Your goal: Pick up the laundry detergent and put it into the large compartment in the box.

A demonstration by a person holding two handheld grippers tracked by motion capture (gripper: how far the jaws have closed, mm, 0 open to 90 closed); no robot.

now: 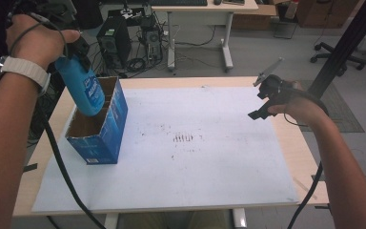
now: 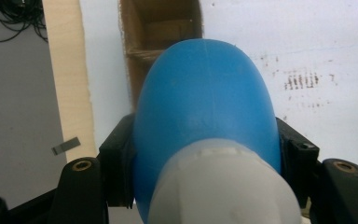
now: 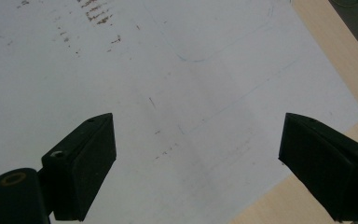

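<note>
My left gripper is shut on a blue bottle with a pale cap, held tilted over an open blue cardboard box at the table's left side. In the left gripper view the blue bottle sits squeezed between the black jaws, its pale cap nearest the camera, with the box's cardboard compartments beyond it. The bottle's lower end hangs at the box's opening. My right gripper hovers above the table's right side, open and holding nothing; its view has the gripper over bare white sheet.
A white sheet with dark smudges covers most of the wooden table. Behind the table stand a white desk, a computer tower and tangled cables. A black post rises at the right.
</note>
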